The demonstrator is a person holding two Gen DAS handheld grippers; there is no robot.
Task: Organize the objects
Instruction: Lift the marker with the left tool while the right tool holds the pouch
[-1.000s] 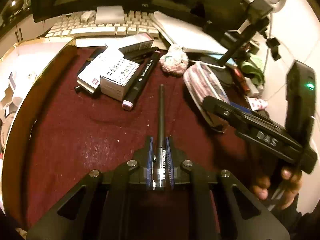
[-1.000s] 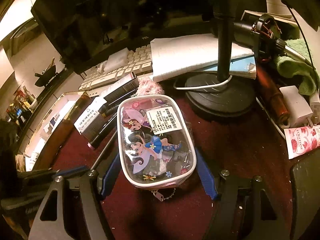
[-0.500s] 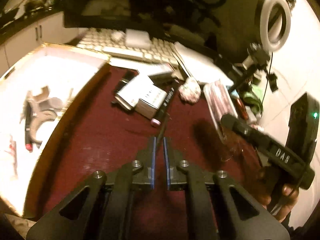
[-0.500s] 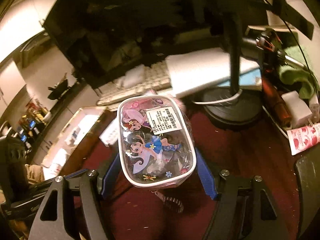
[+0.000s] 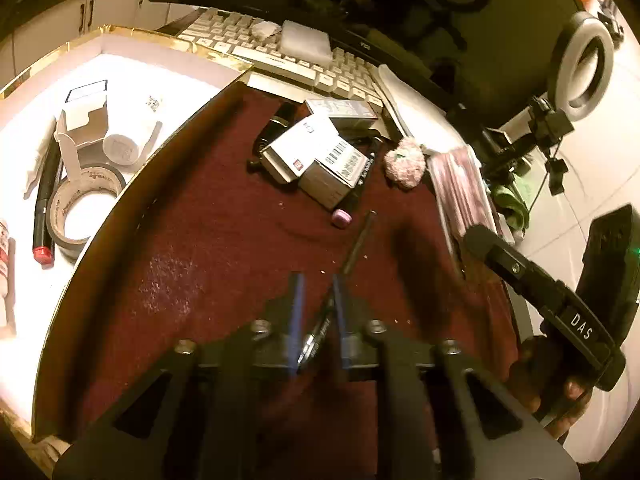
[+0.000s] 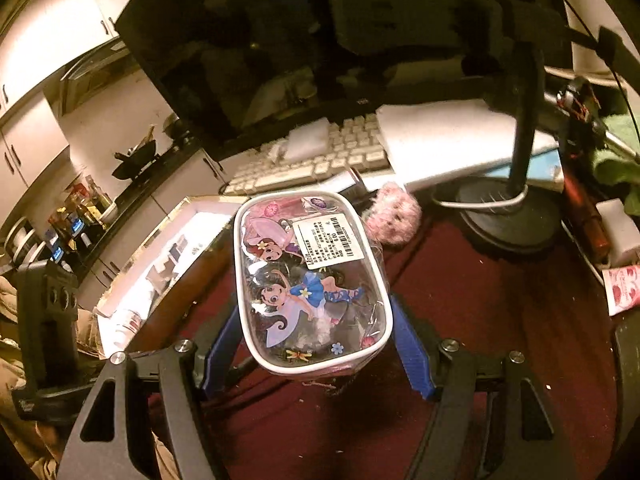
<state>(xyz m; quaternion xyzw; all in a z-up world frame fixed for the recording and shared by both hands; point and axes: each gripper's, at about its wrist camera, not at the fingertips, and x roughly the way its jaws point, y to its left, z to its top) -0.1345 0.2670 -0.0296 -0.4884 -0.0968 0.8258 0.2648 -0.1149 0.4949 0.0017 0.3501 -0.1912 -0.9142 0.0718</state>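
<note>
In my left gripper the narrow-set fingers hold a black pen that sits skewed, leaning on one pad above the maroon mat; I judge it could slip and fall short of the white gold-edged tray. My right gripper grips the clear cartoon pencil pouch aloft, whose slick plastic sides could squirm loose.

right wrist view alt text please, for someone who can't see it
The right gripper holds a clear cartoon-printed pouch between its blue fingers, lifted above a dark red mat. Behind it are a fluffy pink ball, a white keyboard, a dark monitor and a round black stand base; a gold-edged white tray sits to the left.
</note>
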